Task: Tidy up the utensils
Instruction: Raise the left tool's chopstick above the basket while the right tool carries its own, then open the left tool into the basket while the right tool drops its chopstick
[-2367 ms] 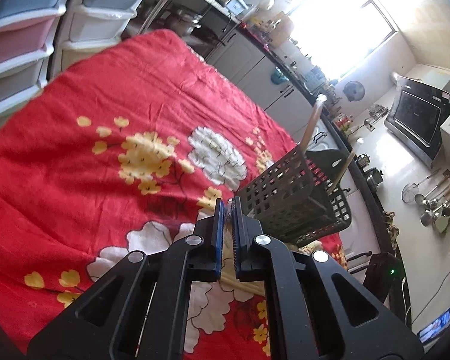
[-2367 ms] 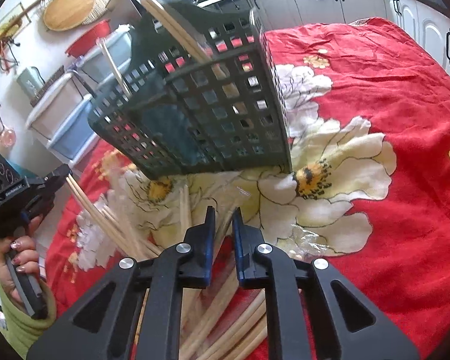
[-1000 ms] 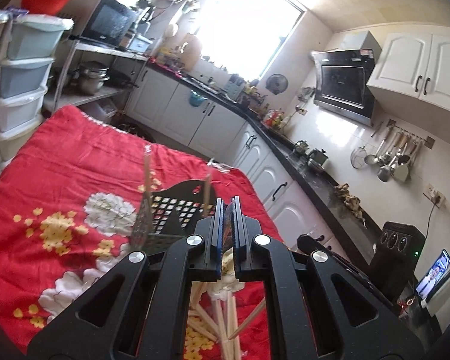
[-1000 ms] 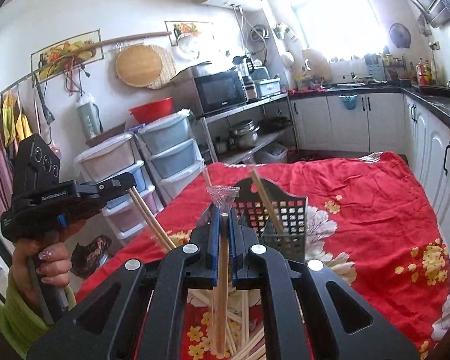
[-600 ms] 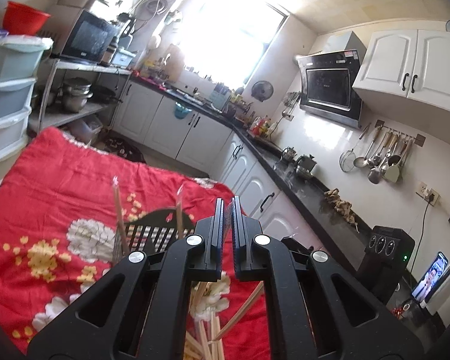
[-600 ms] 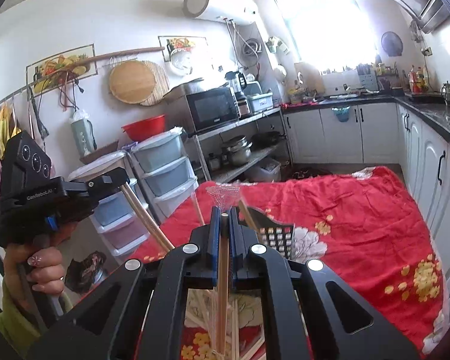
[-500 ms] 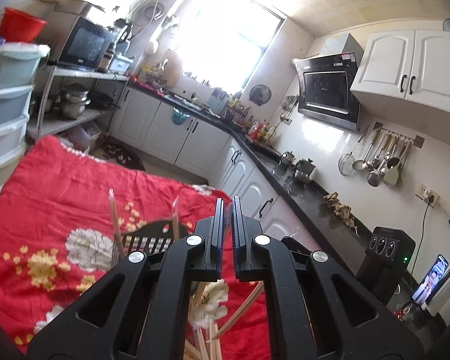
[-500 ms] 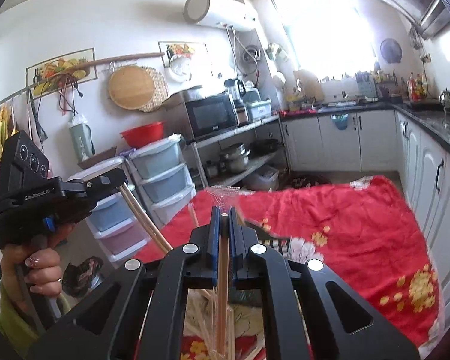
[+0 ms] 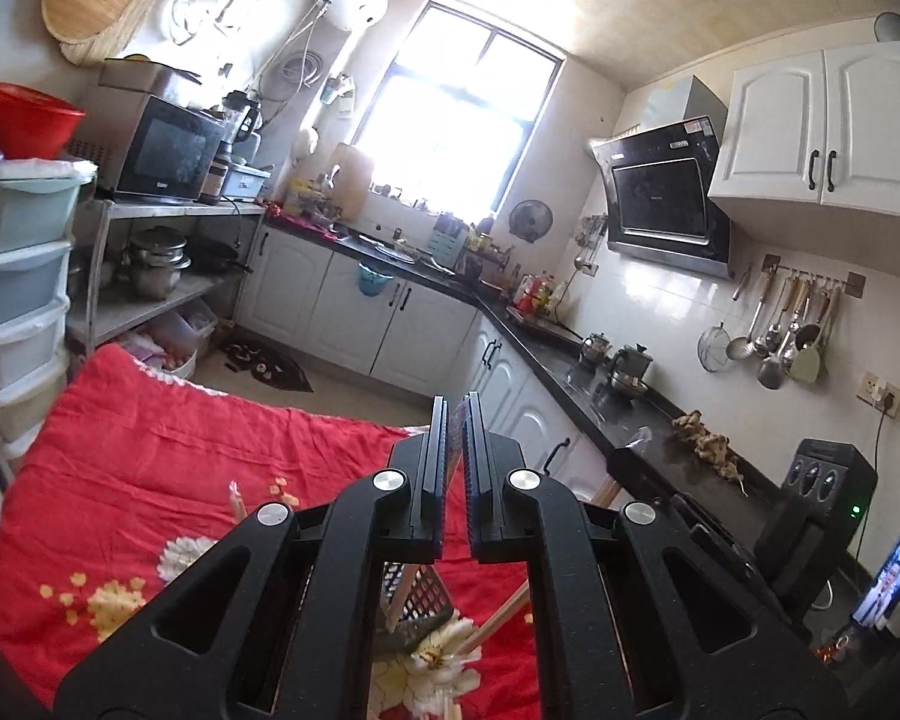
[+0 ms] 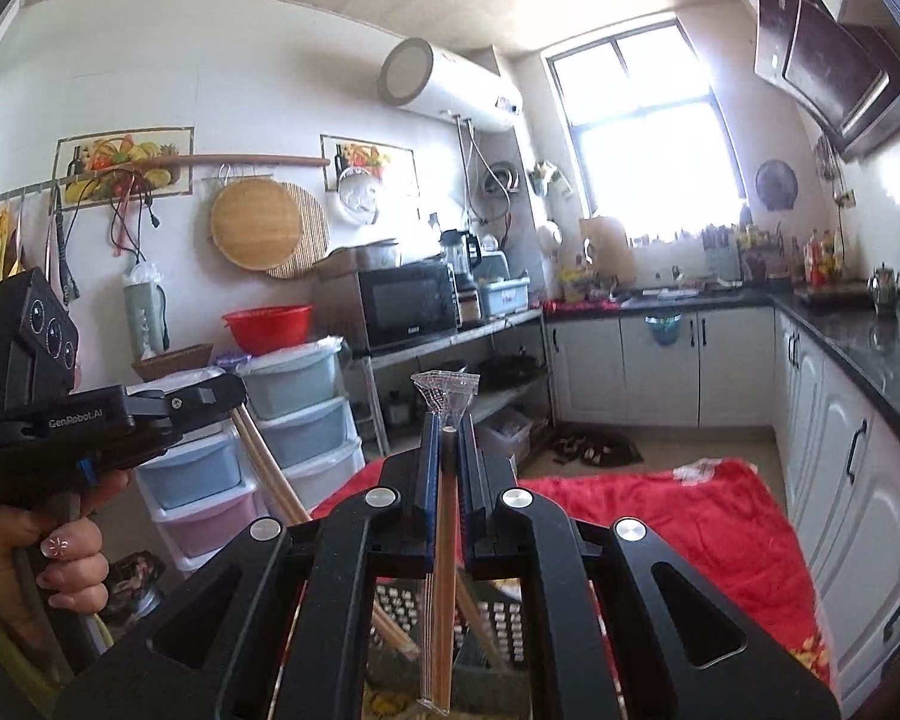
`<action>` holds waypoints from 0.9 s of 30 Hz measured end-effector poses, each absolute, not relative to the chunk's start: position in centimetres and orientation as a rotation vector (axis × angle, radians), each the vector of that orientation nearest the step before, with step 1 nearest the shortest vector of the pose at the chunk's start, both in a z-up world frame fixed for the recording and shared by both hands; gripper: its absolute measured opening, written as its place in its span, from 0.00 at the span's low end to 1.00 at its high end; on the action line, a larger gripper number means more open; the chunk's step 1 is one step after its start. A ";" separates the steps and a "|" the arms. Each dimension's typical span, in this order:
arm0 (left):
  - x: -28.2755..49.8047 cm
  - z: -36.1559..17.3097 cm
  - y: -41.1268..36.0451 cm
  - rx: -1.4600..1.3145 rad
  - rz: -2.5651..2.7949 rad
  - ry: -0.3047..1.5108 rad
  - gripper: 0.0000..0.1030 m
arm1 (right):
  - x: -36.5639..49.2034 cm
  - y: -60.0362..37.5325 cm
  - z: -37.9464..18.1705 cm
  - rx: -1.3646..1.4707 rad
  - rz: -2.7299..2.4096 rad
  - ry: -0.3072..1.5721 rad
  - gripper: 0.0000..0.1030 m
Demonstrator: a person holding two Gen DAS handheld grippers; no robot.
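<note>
Over on the left of the right wrist view, a hand [image 10: 60, 564] grips the handle of the left gripper [image 10: 234, 387], and its jaws are clamped on a pair of wooden chopsticks [image 10: 267, 474] that slant down toward the table. From the left wrist view that same left gripper [image 9: 455, 414] shows its jaws pressed nearly together, a thin sliver of clear wrapper between them, held well above the red floral cloth [image 9: 150, 468]. Below it, through the gap in the frame, sits the dark lattice utensil basket [image 9: 417, 597] on the cloth, with a chopstick [image 9: 234, 498] poking up at its left and loose chopsticks [image 9: 498, 615] lying on the cloth just beside it. Moving right, the right gripper [image 10: 448, 420] is clamped on a wrapped chopstick pair [image 10: 444, 570], held upright, its clear wrapper tip [image 10: 444, 390] fanning out above the jaws. Beneath it the basket [image 10: 498, 618] shows again. At the far right the black countertop [image 10: 870, 348] runs along white cabinets.
</note>
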State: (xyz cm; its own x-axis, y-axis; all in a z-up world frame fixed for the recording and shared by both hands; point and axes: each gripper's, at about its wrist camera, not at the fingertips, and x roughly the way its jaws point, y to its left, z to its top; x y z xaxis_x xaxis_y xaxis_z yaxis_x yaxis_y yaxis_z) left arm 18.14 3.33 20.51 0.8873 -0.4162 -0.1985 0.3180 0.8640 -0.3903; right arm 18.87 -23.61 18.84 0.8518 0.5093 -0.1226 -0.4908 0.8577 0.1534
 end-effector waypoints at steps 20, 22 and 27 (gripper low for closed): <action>23.1 18.3 2.1 -0.320 -0.409 0.393 0.02 | 21.8 -22.1 19.4 0.056 0.418 0.079 0.06; 23.2 17.7 1.9 -0.297 -0.397 0.392 0.02 | 22.1 -21.9 18.9 0.056 0.410 0.083 0.06; 23.6 16.8 2.0 -0.263 -0.382 0.380 0.02 | 23.1 -21.6 17.2 0.057 0.391 0.097 0.06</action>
